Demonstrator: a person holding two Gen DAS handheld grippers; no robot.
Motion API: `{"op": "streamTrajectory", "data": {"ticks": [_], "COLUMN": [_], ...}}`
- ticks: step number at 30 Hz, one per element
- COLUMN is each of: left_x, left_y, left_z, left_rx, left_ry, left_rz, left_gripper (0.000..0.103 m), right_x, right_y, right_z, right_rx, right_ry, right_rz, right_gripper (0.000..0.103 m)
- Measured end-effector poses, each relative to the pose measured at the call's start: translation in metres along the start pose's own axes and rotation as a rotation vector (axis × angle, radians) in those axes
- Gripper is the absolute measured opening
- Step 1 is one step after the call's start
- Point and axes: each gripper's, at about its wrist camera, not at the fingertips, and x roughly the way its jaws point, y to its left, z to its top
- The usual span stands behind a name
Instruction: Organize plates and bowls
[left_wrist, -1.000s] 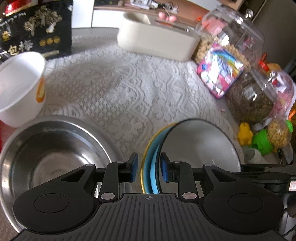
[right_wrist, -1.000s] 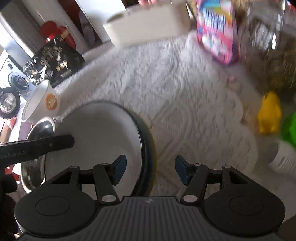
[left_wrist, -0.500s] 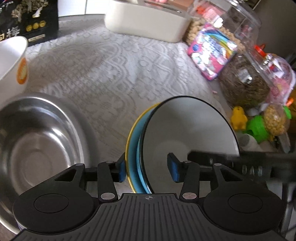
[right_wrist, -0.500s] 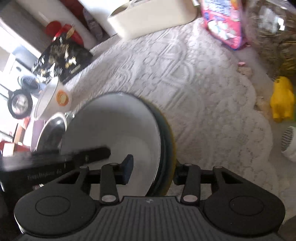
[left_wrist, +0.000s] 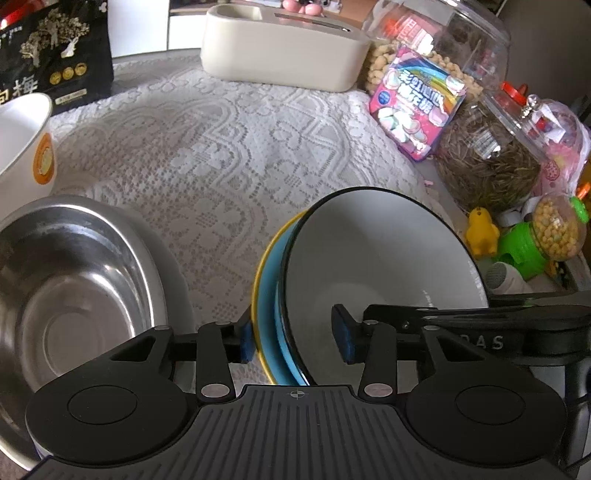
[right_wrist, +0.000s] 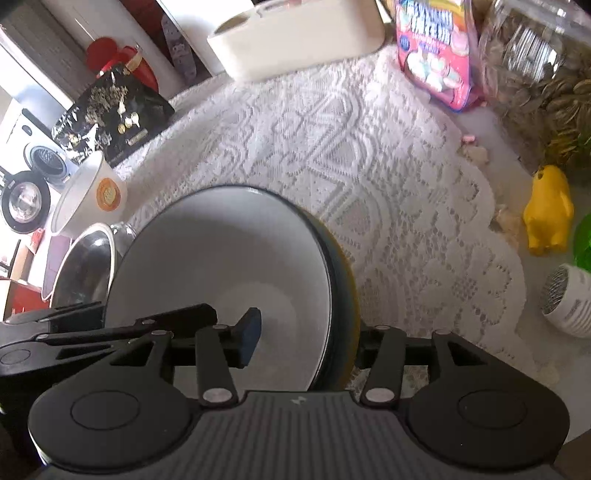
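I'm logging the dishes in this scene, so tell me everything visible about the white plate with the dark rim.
The white plate is round and shallow, glossy like glazed ceramic or enamel, with a thin dark rim and an empty, clean-looking face. It stands steeply on edge over the lace tablecloth, leaning against a blue plate and a yellow-rimmed plate behind it. The left tool and right tool both straddle the stack's edge with jaws apart; contact is unclear.

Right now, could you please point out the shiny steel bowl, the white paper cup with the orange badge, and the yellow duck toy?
shiny steel bowl (left_wrist: 70, 295): left wrist view, inner wall.
white paper cup with the orange badge (left_wrist: 22, 147): left wrist view, inside wall below the rim.
yellow duck toy (right_wrist: 548, 212): right wrist view, body.
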Motion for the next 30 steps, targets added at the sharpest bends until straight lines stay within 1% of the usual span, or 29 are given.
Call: {"op": "streamTrajectory", "data": {"ticks": [5, 13, 15, 18, 20, 22, 26, 28, 30], "left_x": [0.001, 0.001, 0.001, 0.001, 0.002, 0.003, 0.008, 0.014, 0.016], "left_y": [-0.002, 0.0, 0.001, 0.005, 0.01, 0.013, 0.012, 0.013, 0.014], "left_z": [-0.001, -0.001, 0.0, 0.004, 0.007, 0.008, 0.005, 0.004, 0.002], "left_rx": [0.027, 0.029, 0.014, -0.036, -0.09, -0.12, -0.113, -0.123, -0.124], "left_ry": [-0.006, -0.013, -0.006, 0.021, 0.047, 0.056, 0.076, 0.097, 0.101], "left_rz": [0.014, -0.009, -0.016, -0.038, -0.071, -0.089, -0.086, -0.094, -0.093], "left_gripper": [0.042, 0.042, 0.042, 0.043, 0.046, 0.047, 0.046, 0.042, 0.041], "right_x": [0.0, 0.001, 0.001, 0.001, 0.001, 0.002, 0.001, 0.001, 0.001], "right_y": [-0.001, -0.004, -0.003, -0.004, -0.005, -0.005, -0.005, -0.006, -0.006], "right_z": [0.001, 0.003, 0.003, 0.003, 0.003, 0.003, 0.003, 0.003, 0.003], "right_rx": [0.01, 0.034, 0.035, 0.04, 0.044, 0.045, 0.042, 0.046, 0.048], "right_ry": [0.004, 0.016, 0.018, 0.02, 0.022, 0.026, 0.022, 0.02, 0.02], "right_rz": [0.004, 0.018, 0.018, 0.02, 0.022, 0.026, 0.022, 0.021, 0.023], "right_gripper": [0.049, 0.049, 0.049, 0.049, 0.049, 0.049, 0.048, 0.047, 0.047]}}
